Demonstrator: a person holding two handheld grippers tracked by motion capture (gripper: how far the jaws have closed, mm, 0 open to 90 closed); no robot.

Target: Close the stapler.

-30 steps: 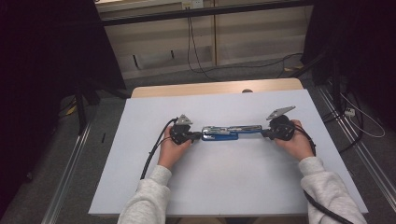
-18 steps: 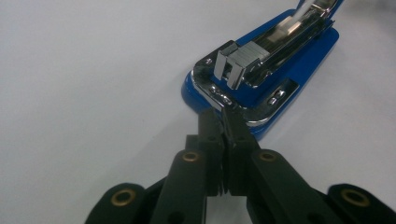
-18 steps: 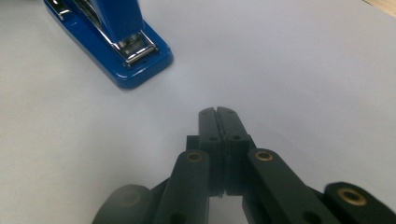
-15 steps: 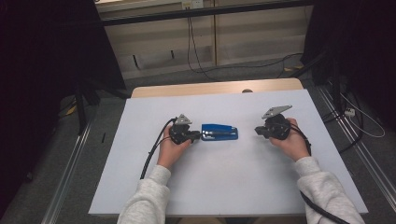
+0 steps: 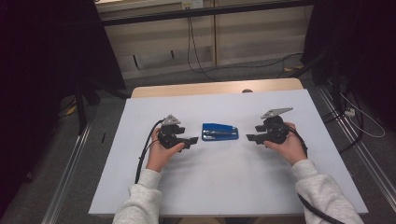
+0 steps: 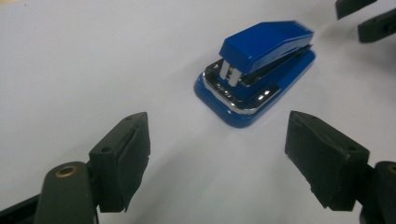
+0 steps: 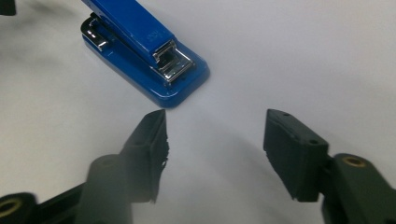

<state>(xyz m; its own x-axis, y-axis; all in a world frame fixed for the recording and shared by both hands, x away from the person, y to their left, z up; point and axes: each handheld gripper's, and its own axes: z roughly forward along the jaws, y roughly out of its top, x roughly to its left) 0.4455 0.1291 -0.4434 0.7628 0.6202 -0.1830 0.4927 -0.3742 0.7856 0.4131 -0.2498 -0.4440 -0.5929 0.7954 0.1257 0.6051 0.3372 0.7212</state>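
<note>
While my left hand-held gripper [image 5: 192,140] hangs released, its jaws having just been opening with nothing between them, I should back off gently. Between both lies the stapler [image 5: 220,131], glossy blue plastic with chrome, flat on the matte white table [image 5: 224,186]. Right hand-held gripper [image 5: 251,138] likewise just opened, empty.

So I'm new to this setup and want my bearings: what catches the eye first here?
The blue stapler, closed and lying flat mid-table on the white sheet. A black claw flanks it on each side: the left claw and right claw have both just been opening and stand apart from it, with nothing between their jaws.
</note>
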